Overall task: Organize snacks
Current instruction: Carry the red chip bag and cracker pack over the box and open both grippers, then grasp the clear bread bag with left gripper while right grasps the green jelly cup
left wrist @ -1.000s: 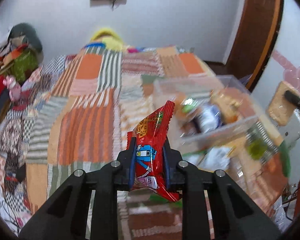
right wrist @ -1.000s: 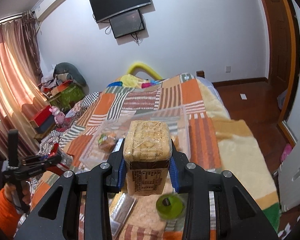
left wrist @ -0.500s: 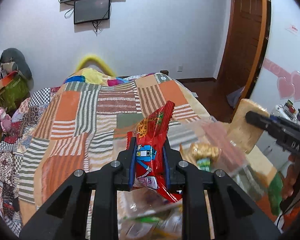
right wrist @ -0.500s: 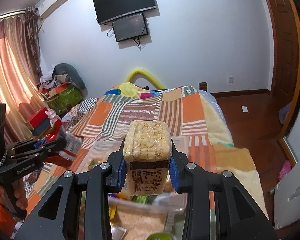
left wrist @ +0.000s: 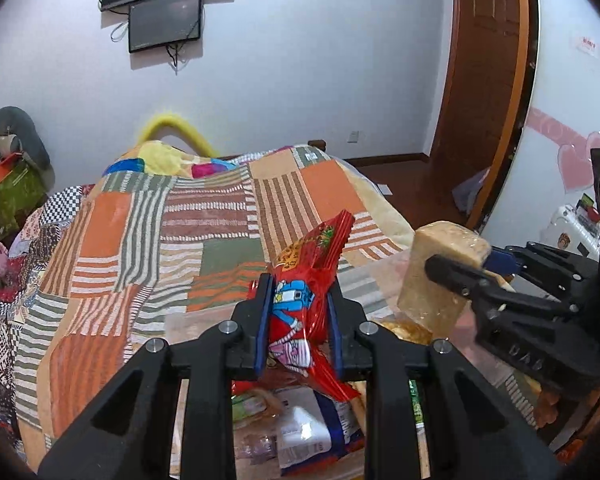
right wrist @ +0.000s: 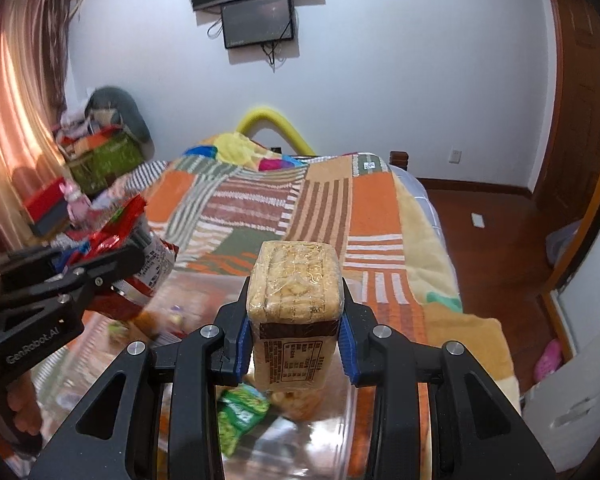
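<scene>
Red foil of a snack bag [left wrist: 306, 300] is pinched between the blue pads of the left hand-held gripper [left wrist: 300, 320], which is closed on it; the bag stands up out of the jaws, its crimped top leaning to the right. The right hand-held gripper [right wrist: 296, 340] is closed on a wrapped block of crackers [right wrist: 294, 300], held upright with the printed label facing the camera. Both are held above a clear plastic box [right wrist: 204, 280] that lies on the patchwork bed cover [left wrist: 140, 232]. Inside the box are other snacks, among them a green packet [right wrist: 240, 412]; most are blurred.
</scene>
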Motion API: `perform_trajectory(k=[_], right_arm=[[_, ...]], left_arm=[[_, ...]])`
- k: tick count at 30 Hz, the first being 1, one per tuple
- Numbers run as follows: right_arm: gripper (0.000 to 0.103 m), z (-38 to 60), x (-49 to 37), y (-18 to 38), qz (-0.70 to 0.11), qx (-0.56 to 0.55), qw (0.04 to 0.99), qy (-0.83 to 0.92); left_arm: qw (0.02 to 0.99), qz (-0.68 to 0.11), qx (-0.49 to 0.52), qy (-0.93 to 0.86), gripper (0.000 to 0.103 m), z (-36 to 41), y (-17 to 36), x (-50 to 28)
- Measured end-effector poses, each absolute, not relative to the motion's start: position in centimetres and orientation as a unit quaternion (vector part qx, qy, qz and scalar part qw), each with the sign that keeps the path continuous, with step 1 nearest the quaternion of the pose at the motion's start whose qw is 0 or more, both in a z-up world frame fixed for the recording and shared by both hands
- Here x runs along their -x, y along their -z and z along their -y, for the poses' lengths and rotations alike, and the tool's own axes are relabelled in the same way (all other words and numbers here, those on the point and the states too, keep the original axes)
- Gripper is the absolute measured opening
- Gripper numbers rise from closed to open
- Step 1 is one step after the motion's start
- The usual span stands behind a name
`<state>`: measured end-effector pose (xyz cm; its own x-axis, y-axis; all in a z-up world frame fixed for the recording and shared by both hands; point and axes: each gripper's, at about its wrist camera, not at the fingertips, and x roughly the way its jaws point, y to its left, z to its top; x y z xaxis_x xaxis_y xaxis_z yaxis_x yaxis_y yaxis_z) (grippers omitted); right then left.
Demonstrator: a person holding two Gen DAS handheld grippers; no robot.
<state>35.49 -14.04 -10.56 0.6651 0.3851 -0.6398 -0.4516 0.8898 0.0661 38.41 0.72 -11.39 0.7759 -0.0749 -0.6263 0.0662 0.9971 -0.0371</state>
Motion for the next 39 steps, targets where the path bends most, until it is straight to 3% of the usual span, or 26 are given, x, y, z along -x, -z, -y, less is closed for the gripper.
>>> perform_trajectory(k=[4, 8, 11, 15, 29, 39], right_arm=[[0.032, 13.8, -35.9, 11.1, -0.354, 0.057, 0.904, -0.234], [0.033, 14.2, -36.0, 11.1, -0.359, 0.053, 0.901, -0.237], [0.036, 14.7, -35.9, 10.7, -0.363, 0.046, 0.899, -0.241], [0.047, 15.3, -35.3, 10.0, -0.357, 0.043, 0.901, -0.242], [0.051, 16.8, -30.3, 7.8, -0.328, 0.030, 0.906, -0.267], [0.057, 18.0, -27.3, 10.1, -0.352, 0.013, 0.899, -0.261]], left_arm=[[0.932, -0.358, 0.029, 0.051, 0.038, -0.6, 12.5, -39.1], [0.919, -0.386, 0.049, 0.061, 0.058, -0.7, 13.6, -39.4], [0.912, -0.396, 0.072, 0.075, 0.059, -1.2, 13.9, -39.0], [0.913, -0.393, 0.074, 0.084, 0.060, -1.3, 13.0, -37.6], [0.928, -0.354, 0.068, 0.094, 0.082, -2.5, 8.3, -30.0], [0.923, -0.381, 0.032, 0.041, 0.085, -5.7, 11.3, -24.7]])
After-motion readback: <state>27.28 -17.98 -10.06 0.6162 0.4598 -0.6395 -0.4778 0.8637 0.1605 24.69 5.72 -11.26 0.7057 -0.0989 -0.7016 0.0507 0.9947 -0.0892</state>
